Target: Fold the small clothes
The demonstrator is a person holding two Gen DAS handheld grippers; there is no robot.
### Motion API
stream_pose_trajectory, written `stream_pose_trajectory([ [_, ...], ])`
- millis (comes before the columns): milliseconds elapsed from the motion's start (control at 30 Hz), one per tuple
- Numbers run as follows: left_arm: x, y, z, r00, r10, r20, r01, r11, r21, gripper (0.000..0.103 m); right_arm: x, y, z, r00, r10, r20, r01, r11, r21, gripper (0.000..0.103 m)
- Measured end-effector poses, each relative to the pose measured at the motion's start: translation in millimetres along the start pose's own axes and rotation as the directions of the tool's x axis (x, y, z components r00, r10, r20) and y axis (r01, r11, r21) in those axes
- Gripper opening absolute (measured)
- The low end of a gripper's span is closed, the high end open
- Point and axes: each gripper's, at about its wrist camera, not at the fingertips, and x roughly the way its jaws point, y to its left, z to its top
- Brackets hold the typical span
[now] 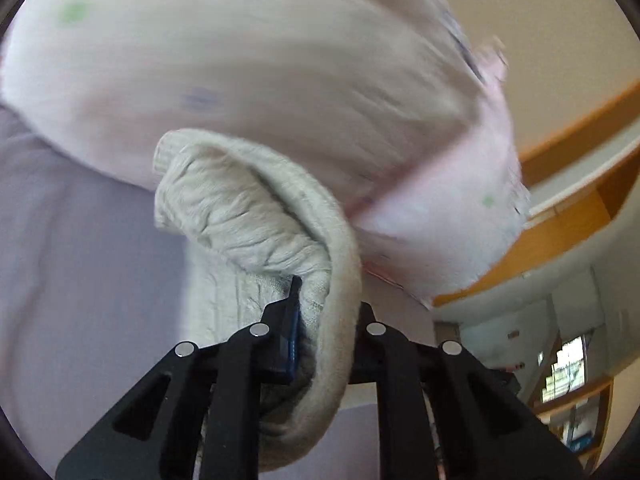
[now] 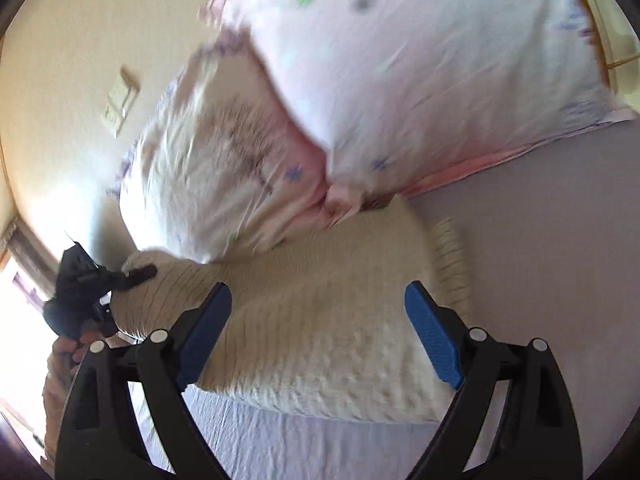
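Left claw [image 1: 320, 320] pinched the cream knit [image 1: 256, 216] below the pillow [image 1: 240, 60]; right claw [image 2: 320, 320] gaped empty over it, best gripping its far edge next

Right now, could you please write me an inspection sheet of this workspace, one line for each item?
Surface: lavender sheet, wrinkled, mostly bare on one side.
Job's things: cream knit garment, partly lifted at one edge, the rest lying on the sheet.
Clutter: two floral pillows against the garment's far edge; pictures blurred.
Grippers: left gripper shut on the garment's edge; right gripper open, hovering over the garment, holding nothing.
Cables: nothing seen.
Surroundings: cream wall with a switch plate; wooden trim; bright window.
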Motion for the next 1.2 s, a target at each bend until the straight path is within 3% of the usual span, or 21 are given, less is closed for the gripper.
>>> stream_pose_trajectory([
  [133,102,-77,-40,0.993,-0.036,-0.108,0.047,0.994,0.099,0.014,-23,-32,-2,0.999,-0.024,0.049,0.020,0.997,0.073,0.088],
  [233,178,-104,-71,0.967,0.002,-0.255,0.036,0.989,0.145,0.019,-33,-58,-5,0.997,-0.060,0.051,0.053,0.989,0.137,0.088],
  [267,192,-107,-75,0.949,-0.001,-0.315,0.046,0.990,0.135,0.019,-37,-66,-6,0.997,-0.067,0.047,0.059,0.987,0.152,0.088],
  [333,188,-110,-74,0.938,-0.086,-0.335,0.128,0.986,0.106,0.019,-43,-73,-5,0.996,-0.071,0.047,0.063,0.986,0.154,0.088],
  [367,171,-112,-69,0.931,-0.198,-0.308,0.235,0.968,0.088,0.025,-47,-74,-4,0.996,-0.075,0.055,0.066,0.987,0.146,0.088],
  [400,153,-115,-64,0.923,-0.266,-0.277,0.302,0.949,0.096,0.052,-50,-74,-1,0.994,-0.078,0.071,0.067,0.988,0.138,0.088],
  [433,136,-119,-58,0.924,-0.298,-0.239,0.333,0.935,0.121,0.072,-51,-74,1,0.994,-0.069,0.079,0.057,0.989,0.139,0.088],
  [467,109,-120,-52,0.940,-0.299,-0.166,0.325,0.931,0.168,0.097,-50,-74,1,0.995,-0.059,0.080,0.047,0.989,0.141,0.088],
  [500,92,-121,-49,0.950,-0.289,-0.114,0.308,0.928,0.211,0.098,-48,-73,3,0.996,-0.040,0.077,0.029,0.989,0.143,0.087],
  [567,56,-117,-48,0.973,-0.223,-0.059,0.230,0.916,0.328,0.098,-43,-68,4,0.998,-0.019,0.068,0.010,0.992,0.126,0.080],
  [633,39,-107,-55,0.996,-0.082,-0.018,0.082,0.906,0.416,0.098,-31,-53,7,0.999,-0.035,0.038,0.033,0.997,0.069,0.073],
  [700,35,-98,-66,1.000,-0.002,0.002,0.001,0.884,0.468,0.098,-18,-38,8,0.999,-0.032,0.017,0.031,0.999,0.018,0.069],
  [767,26,-66,-73,0.998,0.056,0.005,-0.052,0.872,0.486,0.098,-5,-22,9,1.000,-0.010,0.011,0.010,1.000,-0.029,0.069],
  [833,43,-51,-80,0.995,0.104,0.006,-0.094,0.871,0.482,0.098,17,-4,8,0.999,-0.050,-0.003,0.050,0.993,-0.104,0.070],
  [867,56,-42,-85,0.985,0.174,0.005,-0.154,0.858,0.490,0.098,33,1,6,0.992,-0.124,-0.037,0.118,0.983,-0.143,0.073],
  [933,82,-22,-94,0.947,0.319,-0.029,-0.262,0.825,0.500,0.095,65,-8,-3,0.954,-0.258,-0.152,0.231,0.957,-0.174,0.074],
  [967,93,-4,-97,0.929,0.359,-0.091,-0.274,0.831,0.483,0.095,73,-14,-8,0.941,-0.288,-0.176,0.258,0.951,-0.173,0.073],
  [1033,85,19,-95,0.955,0.265,-0.135,-0.198,0.905,0.377,0.095,56,-14,-6,0.958,-0.256,-0.133,0.235,0.959,-0.158,0.076],
  [1067,73,29,-91,0.968,0.218,-0.124,-0.169,0.932,0.321,0.095,47,-16,-4,0.966,-0.229,-0.121,0.214,0.969,-0.125,0.089],
  [1133,62,42,-84,0.979,0.178,-0.100,-0.147,0.955,0.259,0.095,26,-27,5,0.984,-0.165,-0.071,0.162,0.985,-0.052,0.096],
  [1200,64,48,-79,0.979,0.163,-0.126,-0.131,0.965,0.228,0.095,27,-45,10,0.982,-0.153,-0.110,0.154,0.988,-0.001,0.096],
])
